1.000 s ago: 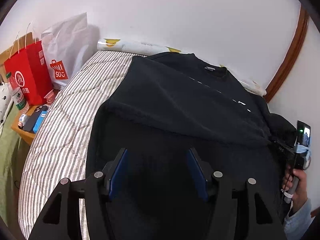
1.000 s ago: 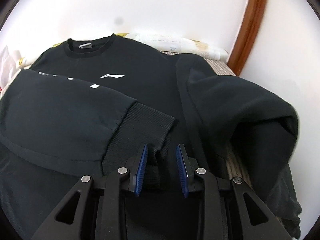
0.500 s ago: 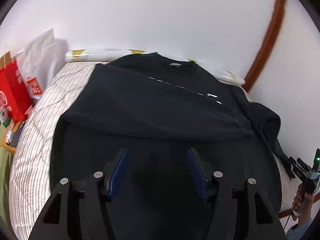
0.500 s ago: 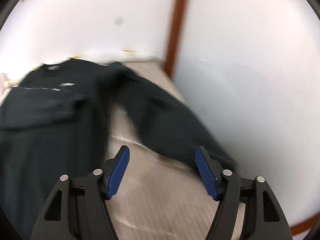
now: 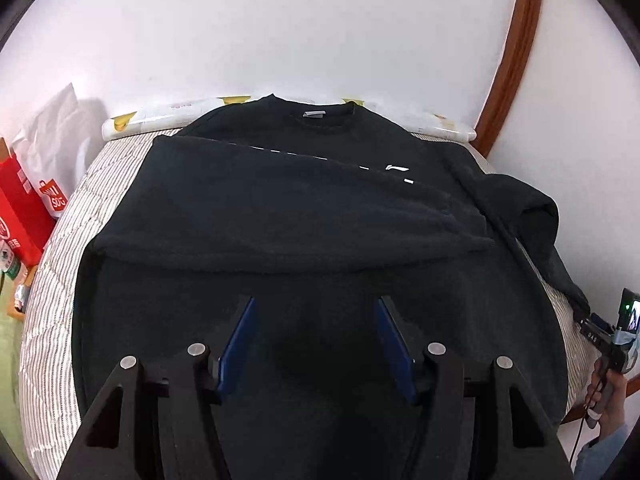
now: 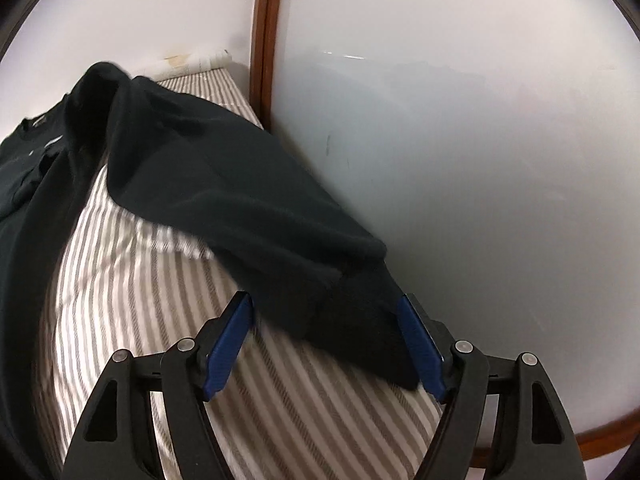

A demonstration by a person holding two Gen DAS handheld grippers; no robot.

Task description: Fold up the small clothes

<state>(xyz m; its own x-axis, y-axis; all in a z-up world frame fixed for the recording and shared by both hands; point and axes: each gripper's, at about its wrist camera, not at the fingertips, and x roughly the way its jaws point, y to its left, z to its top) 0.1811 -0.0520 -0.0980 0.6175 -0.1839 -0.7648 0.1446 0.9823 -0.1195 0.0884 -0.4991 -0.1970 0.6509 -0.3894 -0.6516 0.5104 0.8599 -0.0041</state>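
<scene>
Black sweatshirt [image 5: 280, 208] spread collar-to-wall over the striped bed [image 6: 132, 280], one sleeve already folded across the chest. Other sleeve [image 6: 240, 200] draped off the sweatshirt's side toward the wall panel, cuff [image 6: 360, 336] between the right gripper [image 6: 326, 344] pads, spread wide, gripping nothing yet. Left gripper [image 5: 316, 344] half open, empty, above the hem. Best to close low on the cuff, then lift clear and lay straight across the chest.

bright even light, fisheye-warped edges, slight blur.
</scene>
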